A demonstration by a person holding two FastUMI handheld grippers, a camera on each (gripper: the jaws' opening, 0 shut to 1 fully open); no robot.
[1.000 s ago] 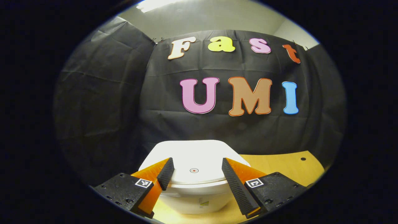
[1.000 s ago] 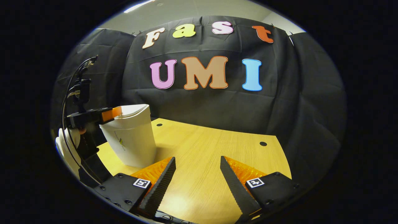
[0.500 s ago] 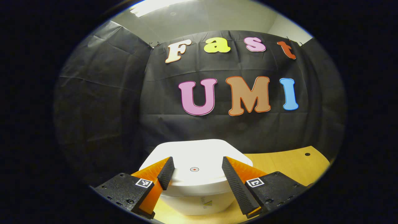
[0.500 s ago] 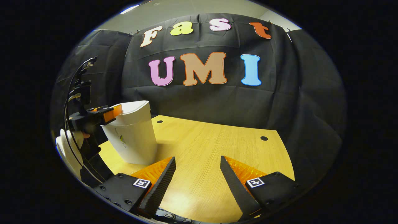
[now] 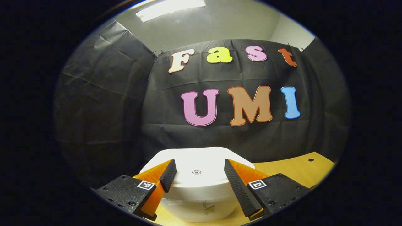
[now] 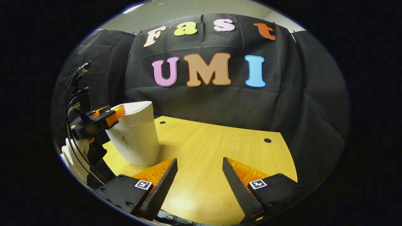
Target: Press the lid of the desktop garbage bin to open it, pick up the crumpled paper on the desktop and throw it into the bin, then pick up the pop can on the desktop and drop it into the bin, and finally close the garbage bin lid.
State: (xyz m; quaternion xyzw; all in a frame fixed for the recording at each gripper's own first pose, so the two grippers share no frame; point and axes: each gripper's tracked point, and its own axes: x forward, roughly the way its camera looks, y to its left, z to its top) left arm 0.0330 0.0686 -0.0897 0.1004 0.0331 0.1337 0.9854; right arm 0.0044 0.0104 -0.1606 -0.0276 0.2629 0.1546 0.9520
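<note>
The white garbage bin (image 5: 201,201) stands right in front of my left gripper (image 5: 199,161). Its lid (image 5: 201,160) lies flat and shut, with a small red dot (image 5: 196,172) on top. The left gripper is open, its fingers reaching over the lid on either side of the dot, with nothing between them. In the right gripper view the bin (image 6: 136,138) stands at the table's left, with the left gripper (image 6: 108,116) at its top near edge, tilted up a little. My right gripper (image 6: 199,159) hangs open over bare wood to the right of the bin.
The wooden table (image 6: 220,150) has two small dark holes (image 6: 267,140) toward its far side. Black cloth closes the booth behind and on both sides. A person's white-sleeved hand (image 6: 75,153) and cables (image 6: 75,84) are at the left gripper's rear.
The left gripper has tipped upward a little at the lid's edge, so more ceiling shows. The lid stays shut. The right gripper has barely moved.
</note>
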